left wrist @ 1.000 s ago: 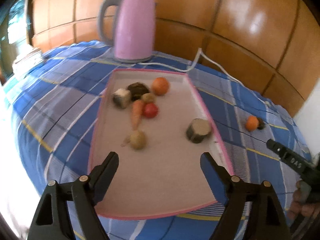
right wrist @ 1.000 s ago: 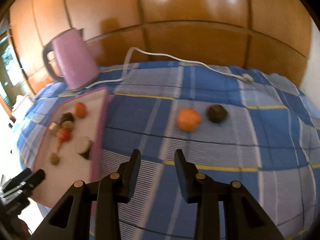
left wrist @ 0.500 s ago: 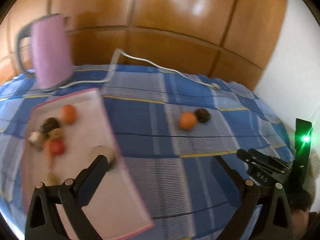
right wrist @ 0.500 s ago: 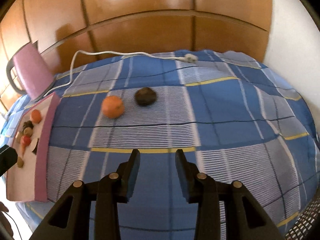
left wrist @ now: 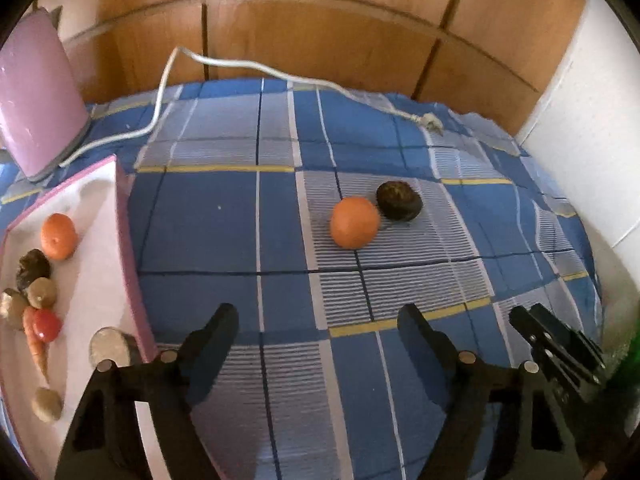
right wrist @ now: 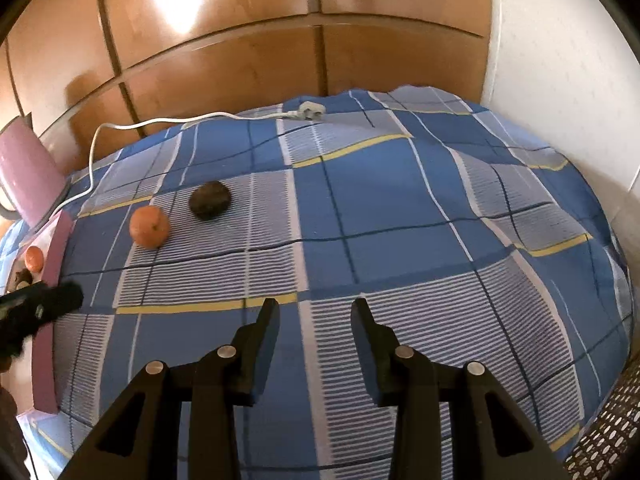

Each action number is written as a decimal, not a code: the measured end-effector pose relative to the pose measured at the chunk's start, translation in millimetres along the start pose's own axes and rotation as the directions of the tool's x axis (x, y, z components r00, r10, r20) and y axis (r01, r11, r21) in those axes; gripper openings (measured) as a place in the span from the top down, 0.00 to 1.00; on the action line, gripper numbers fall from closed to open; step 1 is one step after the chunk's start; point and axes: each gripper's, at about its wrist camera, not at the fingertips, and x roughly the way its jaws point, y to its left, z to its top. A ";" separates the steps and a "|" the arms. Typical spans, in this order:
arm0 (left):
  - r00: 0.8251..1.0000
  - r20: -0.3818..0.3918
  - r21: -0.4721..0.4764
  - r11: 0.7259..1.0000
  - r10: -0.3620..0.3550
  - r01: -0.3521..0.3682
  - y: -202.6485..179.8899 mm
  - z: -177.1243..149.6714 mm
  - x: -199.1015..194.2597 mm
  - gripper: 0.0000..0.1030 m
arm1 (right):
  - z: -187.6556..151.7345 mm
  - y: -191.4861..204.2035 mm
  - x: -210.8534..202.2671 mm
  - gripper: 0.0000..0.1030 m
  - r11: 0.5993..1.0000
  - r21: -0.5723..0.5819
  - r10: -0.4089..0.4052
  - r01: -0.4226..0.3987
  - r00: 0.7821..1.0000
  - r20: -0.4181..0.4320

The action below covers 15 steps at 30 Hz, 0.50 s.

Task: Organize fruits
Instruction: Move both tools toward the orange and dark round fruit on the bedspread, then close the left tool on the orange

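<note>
An orange (left wrist: 354, 222) and a dark brown fruit (left wrist: 399, 200) lie side by side on the blue checked cloth; both also show in the right wrist view, the orange (right wrist: 149, 227) and the dark fruit (right wrist: 209, 200). A pink-rimmed white tray (left wrist: 127, 240) at the left holds another orange (left wrist: 58, 236), a red tomato (left wrist: 47, 325), a carrot (left wrist: 37, 350) and several other pieces. My left gripper (left wrist: 318, 330) is open and empty, short of the loose orange. My right gripper (right wrist: 314, 316) is open and empty, to the right of both fruits.
A pink kettle (left wrist: 34, 92) stands at the back left, its white cord (left wrist: 256, 66) and plug (left wrist: 431, 123) trailing across the cloth. Wooden panels run behind. A white wall (right wrist: 560, 60) is at the right, where the cloth drops off.
My left gripper has swung right from over the tray to face the loose orange and dark fruit. My right gripper has turned right, leaving the tray at its far left edge.
</note>
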 end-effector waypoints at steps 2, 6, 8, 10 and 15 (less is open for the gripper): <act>1.000 -0.009 0.007 1.000 -0.012 0.012 -1.8 2.1 5.7 0.31 | -0.9 -3.9 2.0 0.64 1.000 0.008 0.002 -0.002 1.000 0.001; 1.000 -0.015 0.043 0.999 -0.024 0.024 -11.9 13.3 19.5 0.34 | -2.5 -7.0 3.7 0.64 1.000 0.007 0.003 -0.003 1.000 0.004; 1.000 -0.008 0.066 0.998 -0.018 0.018 -19.1 20.7 25.7 0.36 | -2.2 -6.8 4.5 0.64 1.000 0.001 0.006 -0.006 1.000 0.006; 1.000 -0.001 0.080 0.997 -0.014 0.014 -23.4 26.8 30.4 0.36 | -1.7 -7.2 5.8 0.64 1.000 -0.002 0.010 -0.010 1.000 0.007; 1.000 -0.012 0.106 0.994 -0.005 0.006 -32.4 41.2 51.6 0.36 | -1.2 -7.0 8.1 0.64 1.000 -0.009 0.015 -0.015 1.000 0.003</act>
